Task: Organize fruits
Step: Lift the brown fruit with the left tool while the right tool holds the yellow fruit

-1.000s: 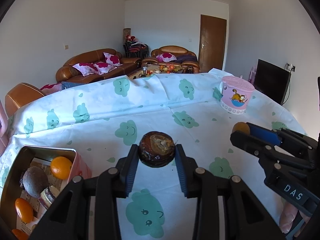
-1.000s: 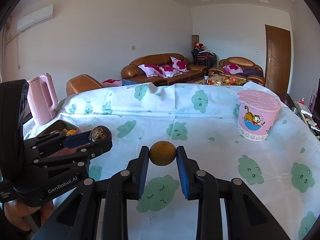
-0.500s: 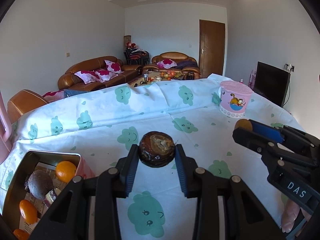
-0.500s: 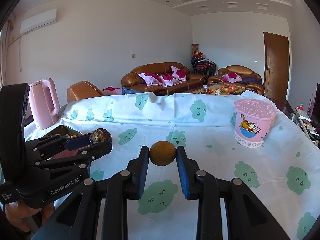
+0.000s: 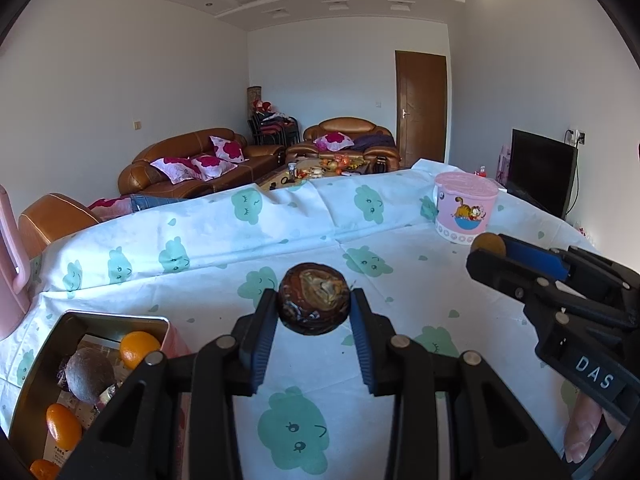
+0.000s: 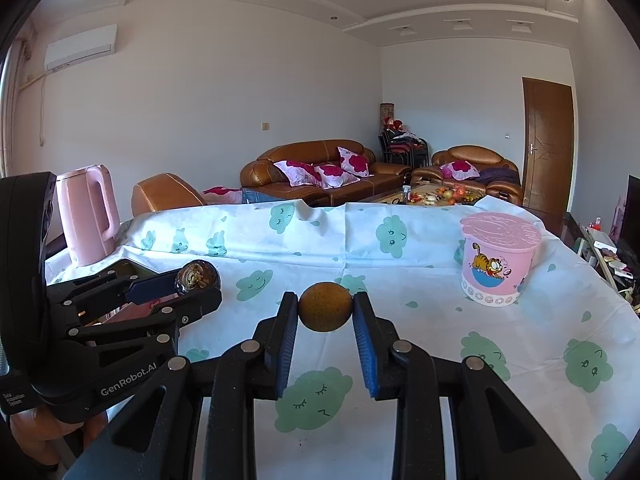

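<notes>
My left gripper [image 5: 314, 300] is shut on a dark brown round fruit [image 5: 314, 298] and holds it above the table; this fruit also shows in the right wrist view [image 6: 197, 277]. My right gripper [image 6: 325, 307] is shut on a small yellow-brown round fruit [image 6: 325, 306], which also shows in the left wrist view [image 5: 488, 243]. A metal tin [image 5: 108, 319] at the lower left holds oranges [image 5: 139, 349] and a dark fruit [image 5: 89, 374]. Both grippers are held side by side above the cloth.
A white tablecloth with green cloud prints [image 5: 288, 436] covers the table. A pink lidded cup with a cat picture [image 6: 498, 258] stands at the back right. A pink kettle [image 6: 89, 216] stands at the back left. Sofas and a door are beyond.
Both grippers have risen and tilted up a little while holding their fruits; the table and the tin sit lower in both views.
</notes>
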Demonstrator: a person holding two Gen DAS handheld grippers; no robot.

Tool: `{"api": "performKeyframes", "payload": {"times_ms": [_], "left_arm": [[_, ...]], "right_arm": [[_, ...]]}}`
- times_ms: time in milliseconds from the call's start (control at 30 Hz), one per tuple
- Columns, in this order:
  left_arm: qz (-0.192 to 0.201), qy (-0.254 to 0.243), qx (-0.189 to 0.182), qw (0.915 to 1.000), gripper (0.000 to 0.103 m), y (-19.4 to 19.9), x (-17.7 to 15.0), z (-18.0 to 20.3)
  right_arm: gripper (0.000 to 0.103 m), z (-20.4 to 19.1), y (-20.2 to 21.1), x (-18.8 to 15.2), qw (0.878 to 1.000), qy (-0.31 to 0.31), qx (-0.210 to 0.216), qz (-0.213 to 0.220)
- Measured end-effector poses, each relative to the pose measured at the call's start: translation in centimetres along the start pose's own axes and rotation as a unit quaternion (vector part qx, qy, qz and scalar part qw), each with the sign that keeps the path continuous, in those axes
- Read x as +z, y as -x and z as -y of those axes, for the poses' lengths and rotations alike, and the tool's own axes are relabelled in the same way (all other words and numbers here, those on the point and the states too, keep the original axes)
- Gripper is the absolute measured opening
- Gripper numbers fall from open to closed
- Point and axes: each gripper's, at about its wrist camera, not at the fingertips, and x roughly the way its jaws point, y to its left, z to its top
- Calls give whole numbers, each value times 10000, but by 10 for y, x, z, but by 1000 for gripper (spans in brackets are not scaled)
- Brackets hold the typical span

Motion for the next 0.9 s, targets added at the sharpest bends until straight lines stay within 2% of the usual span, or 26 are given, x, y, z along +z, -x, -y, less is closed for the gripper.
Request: {"api": "performKeyframes", "payload": {"times_ms": [467, 900], "left_arm": [[279, -22, 117, 9995, 38, 13, -2, 1], [-12, 111, 113, 9999, 38, 24, -10, -4]], "right_arm": [[30, -5, 12, -1, 9994, 104, -69, 309], [30, -12, 21, -2, 9981, 298, -119, 528]]}}
